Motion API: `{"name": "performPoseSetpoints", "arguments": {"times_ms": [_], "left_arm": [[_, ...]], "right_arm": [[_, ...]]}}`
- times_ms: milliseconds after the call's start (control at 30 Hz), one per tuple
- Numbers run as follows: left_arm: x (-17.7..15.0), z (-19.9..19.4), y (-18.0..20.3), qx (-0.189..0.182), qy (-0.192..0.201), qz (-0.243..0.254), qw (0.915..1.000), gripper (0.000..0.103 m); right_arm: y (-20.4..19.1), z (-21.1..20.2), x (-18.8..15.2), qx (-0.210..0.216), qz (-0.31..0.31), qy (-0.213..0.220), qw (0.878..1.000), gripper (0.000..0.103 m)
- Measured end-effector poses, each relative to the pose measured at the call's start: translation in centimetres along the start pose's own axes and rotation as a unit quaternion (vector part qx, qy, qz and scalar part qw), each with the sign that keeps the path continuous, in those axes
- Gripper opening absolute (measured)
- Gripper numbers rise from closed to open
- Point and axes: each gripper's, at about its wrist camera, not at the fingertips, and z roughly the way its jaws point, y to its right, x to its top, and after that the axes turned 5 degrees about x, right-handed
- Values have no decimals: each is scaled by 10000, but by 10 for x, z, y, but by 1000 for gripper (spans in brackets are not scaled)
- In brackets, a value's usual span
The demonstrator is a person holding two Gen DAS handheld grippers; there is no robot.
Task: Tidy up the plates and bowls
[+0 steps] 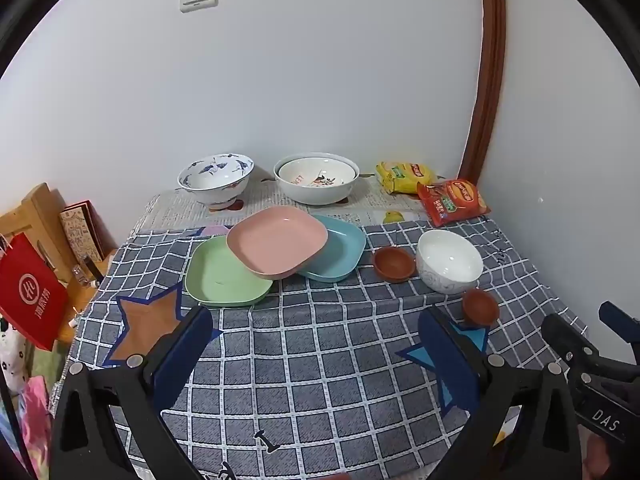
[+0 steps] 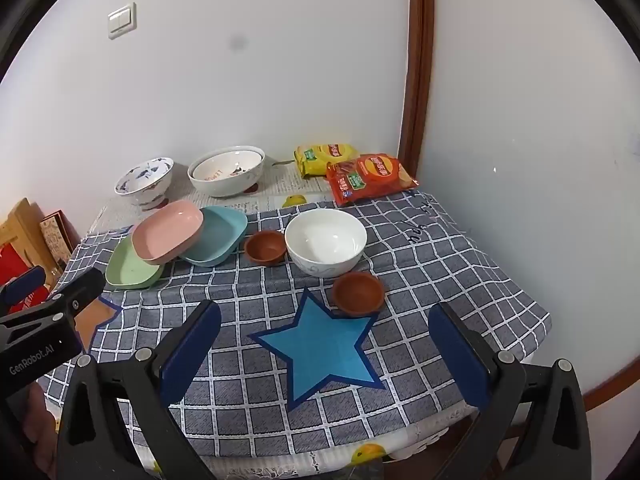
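Dishes spread on checked cloth, both grippers empty

Left gripper (image 1: 316, 344) and right gripper (image 2: 324, 344) hung above the table's near edge, jaws spread wide, holding nothing. Pink plate (image 1: 277, 241) lay tilted across green plate (image 1: 224, 276) and blue plate (image 1: 340, 252). White bowl (image 2: 326, 242) stood between two brown bowls (image 2: 265, 247), with two larger bowls (image 1: 316, 178) by the wall.

The left hand-held gripper (image 1: 316, 344) is hovering wide open over the checked table (image 1: 320, 360), gripping nothing. A pink plate (image 1: 278, 240) is lying across a green plate (image 1: 224, 276) and a blue plate (image 1: 340, 248).
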Motion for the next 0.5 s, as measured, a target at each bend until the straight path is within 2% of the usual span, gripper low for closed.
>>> {"name": "performPoseSetpoints", "arguments": {"times_ms": [100, 133, 300, 500], "left_arm": [[1, 1, 2, -63, -76, -95, 9999, 103], [0, -4, 3, -87, 42, -136, 9999, 103], [2, -8, 11, -23, 72, -88, 9999, 103], [8, -9, -2, -81, 29, -143, 9999, 103]], "right_arm": [[-2, 0, -1, 16, -5, 36, 10000, 102], [-2, 0, -2, 20, 2, 47, 10000, 102], [1, -6, 2, 66, 2, 43, 10000, 102], [-2, -11, 8, 14, -81, 62, 9999, 102]]}}
